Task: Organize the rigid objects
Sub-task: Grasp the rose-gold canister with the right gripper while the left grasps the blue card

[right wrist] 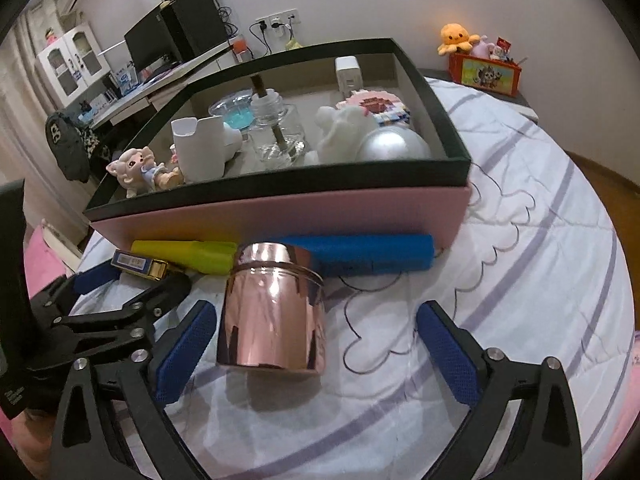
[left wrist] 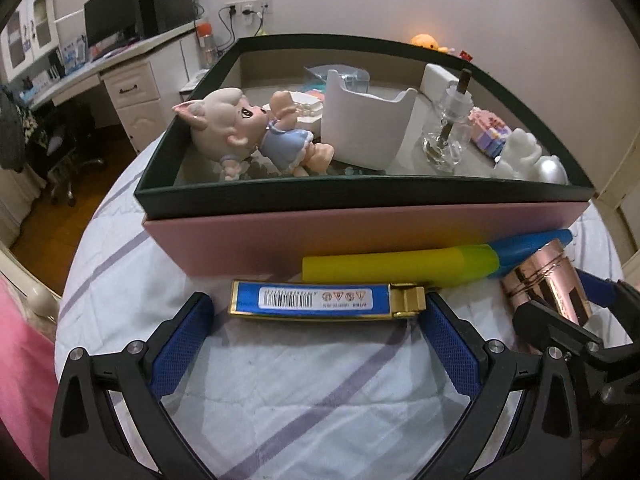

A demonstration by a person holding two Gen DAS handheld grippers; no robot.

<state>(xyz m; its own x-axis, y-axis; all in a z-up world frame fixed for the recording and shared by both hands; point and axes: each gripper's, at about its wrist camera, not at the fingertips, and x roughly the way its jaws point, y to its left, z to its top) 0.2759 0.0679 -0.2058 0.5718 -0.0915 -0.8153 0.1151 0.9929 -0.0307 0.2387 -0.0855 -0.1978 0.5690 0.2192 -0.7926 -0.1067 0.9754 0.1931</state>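
A flat blue and gold case (left wrist: 320,300) lies on the bed in front of my open left gripper (left wrist: 318,320), whose fingertips flank its two ends. A shiny rose-gold tin (right wrist: 274,314) stands on the bed between the open fingers of my right gripper (right wrist: 316,332), nearer the left finger; it also shows in the left wrist view (left wrist: 546,284). A yellow and blue tube (left wrist: 420,266) lies against the pink box (left wrist: 360,236). The box's dark-rimmed top tray (left wrist: 360,196) holds a doll (left wrist: 248,132), a white cup (left wrist: 366,128), a glass bottle (left wrist: 448,136) and other trinkets.
The bed has a white quilt with purple stripes (right wrist: 540,240). A desk with a monitor (left wrist: 112,16) stands at the back left. A red toy bin with an orange plush (right wrist: 484,64) sits at the back right. The left gripper shows in the right wrist view (right wrist: 120,280).
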